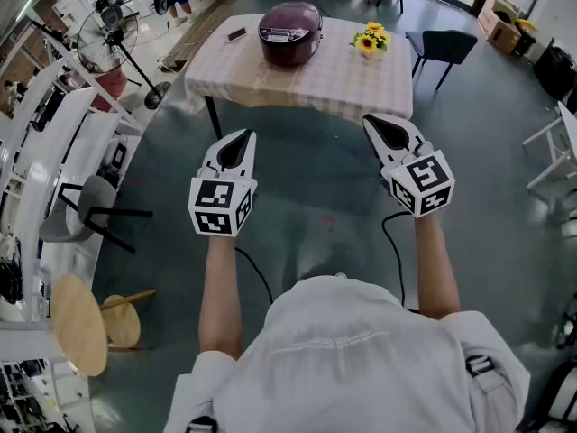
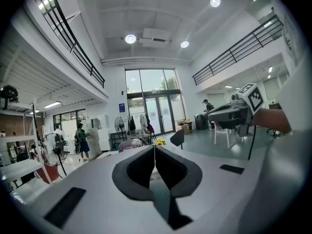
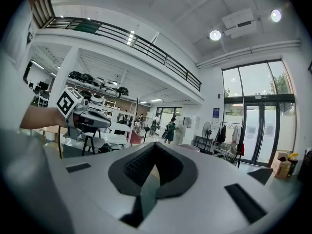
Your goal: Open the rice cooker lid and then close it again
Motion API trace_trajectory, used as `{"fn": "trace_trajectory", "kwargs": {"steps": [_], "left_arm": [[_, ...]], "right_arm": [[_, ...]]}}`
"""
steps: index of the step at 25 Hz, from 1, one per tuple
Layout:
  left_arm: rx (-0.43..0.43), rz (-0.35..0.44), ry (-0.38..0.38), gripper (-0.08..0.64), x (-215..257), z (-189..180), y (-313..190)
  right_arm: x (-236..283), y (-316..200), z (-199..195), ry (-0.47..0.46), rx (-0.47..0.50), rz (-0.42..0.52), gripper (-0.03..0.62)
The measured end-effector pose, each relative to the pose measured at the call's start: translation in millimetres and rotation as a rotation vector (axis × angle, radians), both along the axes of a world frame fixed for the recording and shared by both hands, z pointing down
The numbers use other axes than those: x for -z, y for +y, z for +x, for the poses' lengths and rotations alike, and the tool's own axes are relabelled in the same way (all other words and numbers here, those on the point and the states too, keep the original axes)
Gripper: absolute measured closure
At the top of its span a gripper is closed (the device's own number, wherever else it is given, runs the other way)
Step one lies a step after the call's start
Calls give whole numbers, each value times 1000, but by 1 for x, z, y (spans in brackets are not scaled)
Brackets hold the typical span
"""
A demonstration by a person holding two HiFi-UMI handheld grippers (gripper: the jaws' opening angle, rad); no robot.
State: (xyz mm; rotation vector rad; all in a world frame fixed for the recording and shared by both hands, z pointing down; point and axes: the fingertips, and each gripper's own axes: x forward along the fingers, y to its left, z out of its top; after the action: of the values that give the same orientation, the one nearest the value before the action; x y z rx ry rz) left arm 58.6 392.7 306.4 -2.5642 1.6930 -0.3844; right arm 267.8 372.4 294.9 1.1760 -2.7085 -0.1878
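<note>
A dark purple rice cooker point(image 1: 290, 32) stands with its lid down on a table with a checked cloth point(image 1: 306, 84) at the top of the head view. Both grippers hang in the air over the floor, well short of the table's near edge. My left gripper point(image 1: 239, 139) is shut with nothing in it, and my right gripper point(image 1: 375, 124) is shut and empty too. In the left gripper view the jaws point(image 2: 155, 148) meet in a thin line, with the cooker point(image 2: 128, 144) small and far beyond them. The right gripper view shows its jaws point(image 3: 155, 146) closed together.
On the table lie a phone point(image 1: 236, 34) and a small pot of sunflowers point(image 1: 370, 41). A black chair point(image 1: 444, 46) stands at the table's right. A floor fan point(image 1: 113, 39), white shelving point(image 1: 36, 152) and a round wooden stool point(image 1: 77, 323) line the left side.
</note>
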Motion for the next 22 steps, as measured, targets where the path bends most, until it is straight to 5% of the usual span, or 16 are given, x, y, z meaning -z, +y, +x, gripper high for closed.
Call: {"fn": "trace_trajectory", "kwargs": {"steps": [16, 22], "left_arm": [[-9, 6, 10, 543, -6, -34, 14], [-22, -1, 7, 541, -14, -51, 25]], "right_arm": [[-8, 14, -30, -37, 12, -82, 569], [-12, 33, -35, 27, -52, -28, 566]]}}
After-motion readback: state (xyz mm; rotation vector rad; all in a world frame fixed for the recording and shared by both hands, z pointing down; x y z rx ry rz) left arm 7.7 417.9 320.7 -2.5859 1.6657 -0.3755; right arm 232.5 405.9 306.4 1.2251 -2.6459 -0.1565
